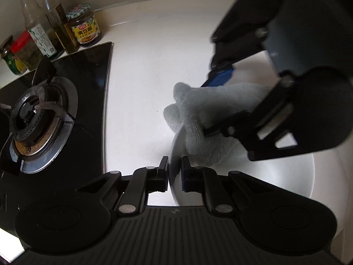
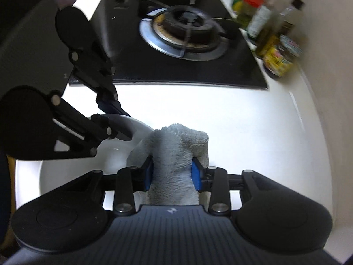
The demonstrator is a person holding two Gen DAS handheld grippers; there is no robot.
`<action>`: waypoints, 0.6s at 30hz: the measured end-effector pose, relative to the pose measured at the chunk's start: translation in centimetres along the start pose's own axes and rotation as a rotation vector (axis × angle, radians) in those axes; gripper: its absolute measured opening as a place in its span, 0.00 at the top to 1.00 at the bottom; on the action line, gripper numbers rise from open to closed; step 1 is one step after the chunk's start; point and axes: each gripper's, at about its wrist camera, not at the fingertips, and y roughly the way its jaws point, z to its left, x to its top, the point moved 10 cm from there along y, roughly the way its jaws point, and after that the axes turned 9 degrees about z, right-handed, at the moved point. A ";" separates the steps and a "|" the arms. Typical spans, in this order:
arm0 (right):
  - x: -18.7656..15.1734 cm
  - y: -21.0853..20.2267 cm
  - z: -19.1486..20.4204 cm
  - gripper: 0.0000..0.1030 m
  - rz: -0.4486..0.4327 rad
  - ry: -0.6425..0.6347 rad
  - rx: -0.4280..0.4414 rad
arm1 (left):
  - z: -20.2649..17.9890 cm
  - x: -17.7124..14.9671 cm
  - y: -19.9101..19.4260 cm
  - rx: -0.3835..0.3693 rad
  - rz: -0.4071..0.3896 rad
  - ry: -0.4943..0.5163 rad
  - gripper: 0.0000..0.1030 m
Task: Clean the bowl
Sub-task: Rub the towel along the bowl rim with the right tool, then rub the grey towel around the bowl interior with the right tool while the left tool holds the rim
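White bowl (image 1: 286,176) on a pale countertop (image 1: 143,70), just beside the black gas hob (image 1: 66,92). The bowl's near rim passes between the fingers of the left gripper (image 1: 174,172), whose jaws stand close together and clamped on that rim, steadying the dish. A grey terry cloth (image 2: 176,154) lies bunched at the bowl's far edge, partly inside the bowl and partly spilling over the rim onto the counter.

The right gripper (image 2: 172,174) straddles the cloth. Its blue pads (image 2: 196,174) stand wide, one on either side of the fabric; the cloth fills the gap and touches both, yet whether the pads press firmly on it or merely flank it cannot be told from these views.

Step in hand, as judged: wiping the bowl's interior, at a point where the hold on the cloth is loose or being reset. The next move would call for the right jaws to close firmly on the cloth, then a sweep around the inner wall while the left gripper keeps the rim pinned.

Pose: both grippers point steeply downward at the bowl, the left from the near side, the right across from it, its linkages angled over the basin. Bottles and jars (image 1: 50,28) stand well apart, behind the hob.
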 end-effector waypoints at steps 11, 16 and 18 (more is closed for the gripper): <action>-4.4 -0.4 -1.3 0.82 0.007 0.424 0.016 | 0.4 1.5 0.3 0.107 -0.066 -0.121 0.68; -8.5 -2.2 0.7 0.82 -0.001 0.748 0.028 | 0.7 1.9 0.4 0.099 -0.066 -0.174 0.65; -9.9 -3.3 2.7 0.80 -0.034 0.894 0.060 | 0.6 2.1 0.5 0.085 -0.064 -0.184 0.62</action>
